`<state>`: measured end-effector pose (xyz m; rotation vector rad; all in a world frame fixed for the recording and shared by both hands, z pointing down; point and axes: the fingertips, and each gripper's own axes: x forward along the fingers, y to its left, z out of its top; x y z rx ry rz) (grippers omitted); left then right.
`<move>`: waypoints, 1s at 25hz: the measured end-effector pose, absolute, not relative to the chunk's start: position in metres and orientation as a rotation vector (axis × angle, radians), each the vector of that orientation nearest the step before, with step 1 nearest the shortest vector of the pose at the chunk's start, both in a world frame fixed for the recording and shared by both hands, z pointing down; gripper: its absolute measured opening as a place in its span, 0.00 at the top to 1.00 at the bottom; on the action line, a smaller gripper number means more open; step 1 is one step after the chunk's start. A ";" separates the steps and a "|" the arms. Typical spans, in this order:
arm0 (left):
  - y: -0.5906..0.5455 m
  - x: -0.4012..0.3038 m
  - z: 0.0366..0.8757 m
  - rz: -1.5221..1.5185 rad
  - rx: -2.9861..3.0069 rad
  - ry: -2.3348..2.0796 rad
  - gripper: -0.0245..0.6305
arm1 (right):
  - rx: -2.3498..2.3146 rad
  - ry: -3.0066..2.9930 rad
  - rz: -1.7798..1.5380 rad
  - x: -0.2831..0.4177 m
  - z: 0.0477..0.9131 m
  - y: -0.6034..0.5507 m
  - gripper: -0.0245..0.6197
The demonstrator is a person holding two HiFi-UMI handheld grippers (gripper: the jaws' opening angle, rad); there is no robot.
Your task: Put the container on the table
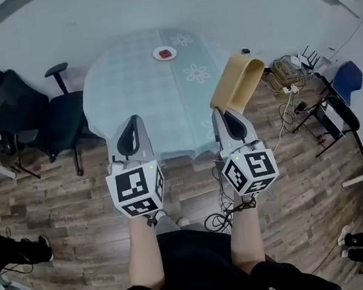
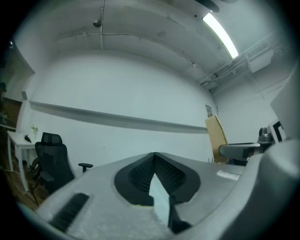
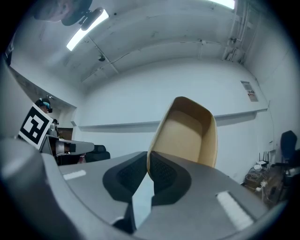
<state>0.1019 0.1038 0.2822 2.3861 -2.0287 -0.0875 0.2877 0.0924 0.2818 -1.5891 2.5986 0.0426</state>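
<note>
My right gripper [image 1: 225, 111] is shut on the rim of a tan, open-topped container [image 1: 238, 83], which sticks up and away from the jaws, tilted over the right edge of the round table [image 1: 141, 86]. In the right gripper view the container [image 3: 187, 133] rises from between the jaws [image 3: 149, 164], its hollow facing the camera. My left gripper [image 1: 128, 129] is shut with nothing in it, held over the table's near edge. In the left gripper view its jaws [image 2: 153, 161] meet at the tips, and the container [image 2: 216, 138] shows at the right.
A small white plate [image 1: 165, 53] with something red on it lies at the table's far side. Black office chairs [image 1: 28, 111] stand to the left. Cables and boxes [image 1: 292, 77] clutter the floor at the right. A blue chair [image 1: 347, 79] is further right.
</note>
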 end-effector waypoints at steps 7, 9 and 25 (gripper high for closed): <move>0.111 0.104 0.276 -0.054 2.396 -2.071 0.96 | -1.546 2.578 0.013 0.293 0.281 0.086 0.92; 0.110 0.093 0.276 -0.036 2.378 -2.103 0.96 | -1.509 2.594 -0.003 0.281 0.282 0.078 0.92; 0.026 0.012 0.292 -0.052 2.249 -2.217 0.96 | -1.327 2.754 -0.001 0.184 0.299 -0.023 0.92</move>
